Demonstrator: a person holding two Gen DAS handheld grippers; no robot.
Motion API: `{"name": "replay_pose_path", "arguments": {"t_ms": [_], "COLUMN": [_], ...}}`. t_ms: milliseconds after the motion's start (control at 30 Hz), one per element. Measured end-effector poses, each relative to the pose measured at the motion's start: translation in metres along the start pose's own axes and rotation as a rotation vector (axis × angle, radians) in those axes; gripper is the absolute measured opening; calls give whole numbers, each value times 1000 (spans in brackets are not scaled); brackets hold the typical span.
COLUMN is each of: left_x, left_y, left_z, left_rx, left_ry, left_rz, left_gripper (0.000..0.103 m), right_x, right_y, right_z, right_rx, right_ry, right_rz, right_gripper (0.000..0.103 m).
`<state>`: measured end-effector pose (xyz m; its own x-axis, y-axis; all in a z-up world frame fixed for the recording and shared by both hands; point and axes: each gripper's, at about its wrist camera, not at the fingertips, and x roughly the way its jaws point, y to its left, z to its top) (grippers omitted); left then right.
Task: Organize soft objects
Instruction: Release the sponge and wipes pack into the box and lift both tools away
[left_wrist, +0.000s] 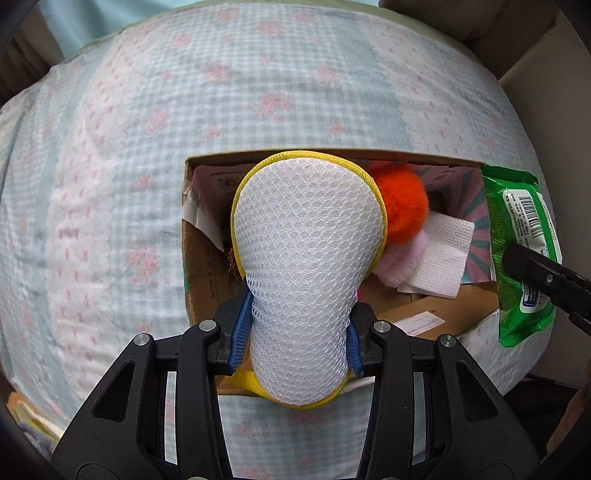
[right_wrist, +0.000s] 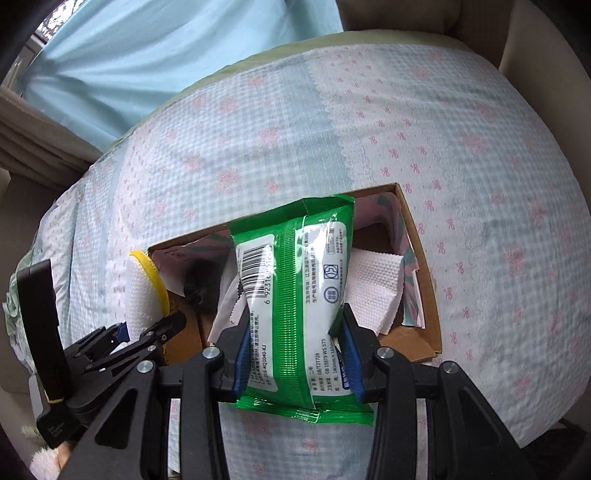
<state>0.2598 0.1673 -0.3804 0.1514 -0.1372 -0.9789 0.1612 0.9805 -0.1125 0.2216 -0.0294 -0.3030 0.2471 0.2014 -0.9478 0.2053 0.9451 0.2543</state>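
My left gripper (left_wrist: 298, 332) is shut on a white mesh sponge with yellow trim (left_wrist: 308, 251), held upright over the left half of an open cardboard box (left_wrist: 195, 273). My right gripper (right_wrist: 293, 354) is shut on a green pack of wet wipes (right_wrist: 295, 280), which hangs over the same box (right_wrist: 421, 258). In the left wrist view the pack (left_wrist: 521, 236) shows at the box's right end with a right finger (left_wrist: 539, 273) across it. In the right wrist view the sponge (right_wrist: 146, 288) and left gripper (right_wrist: 147, 332) sit at the box's left end.
The box rests on a bed with a blue-and-pink checked cover (left_wrist: 184, 110). Inside it lie an orange pompom (left_wrist: 404, 206), a pink fluffy piece (left_wrist: 400, 262) and white paper towels (left_wrist: 439, 254). A light blue curtain (right_wrist: 147, 55) hangs beyond the bed.
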Motion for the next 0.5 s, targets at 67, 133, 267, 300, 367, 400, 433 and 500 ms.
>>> {"name": "replay_pose_path", "arguments": {"t_ms": [67,133,267,300,367,400,433,500], "left_x": [9,17,27,28,24,21,19,17], "left_y": [-4,-7,-13,-15,-19,-21,-22,-26], "left_z": [-2,-1,4,6,8,9,10,10], "left_rx": [0,-5,25,33,42,46,47,54], "left_ry": [17,30,55,54,32,20,15,19], "left_rz": [7,4,8,3,10,17,12,5], "left_gripper": [38,38,43,61,94,101,102,102], "right_x": [15,27,45,47,53,55,57,55], "right_y": [-9,-18,-31,-34,-39,-41,-42,-44], "right_z": [0,-1,1,2,4,5,6,7], "right_rx": [74,133,191,201,223,229,226,209], "right_ry": [20,44,64,64,79,86,92,82], "right_rz": [0,-5,-4,-1,12,11,5,-24], "right_gripper": [39,39,40,40,56,66,92,103]}}
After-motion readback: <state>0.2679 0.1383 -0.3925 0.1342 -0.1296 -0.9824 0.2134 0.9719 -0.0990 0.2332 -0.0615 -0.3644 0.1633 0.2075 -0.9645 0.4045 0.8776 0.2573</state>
